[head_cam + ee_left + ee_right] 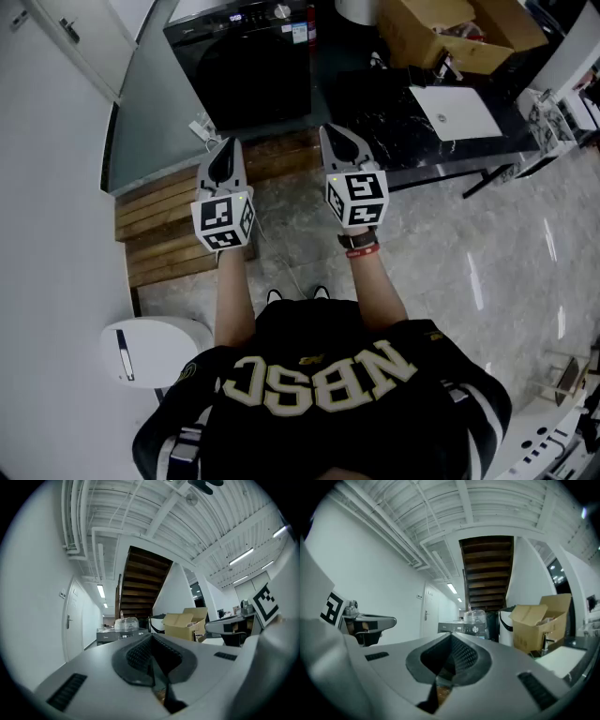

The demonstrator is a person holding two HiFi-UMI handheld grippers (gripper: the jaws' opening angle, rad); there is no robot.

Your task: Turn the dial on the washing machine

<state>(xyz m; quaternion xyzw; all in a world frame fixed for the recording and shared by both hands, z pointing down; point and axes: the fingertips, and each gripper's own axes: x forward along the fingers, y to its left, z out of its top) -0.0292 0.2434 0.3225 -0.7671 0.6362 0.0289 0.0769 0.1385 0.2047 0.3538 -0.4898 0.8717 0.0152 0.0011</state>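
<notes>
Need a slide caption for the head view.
Left gripper and right gripper, both shut, held short of the black washing machine.

Bright ceiling strips [452,588]; fisheye-warped edges; glare on floor [551,246]

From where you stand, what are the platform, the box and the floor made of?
The platform looks like wood: brown slats with gaps between them. The box looks like plain brown cardboard, with its flaps open. The floor is probably polished stone or tile: grey veining and glare streaks.
</notes>
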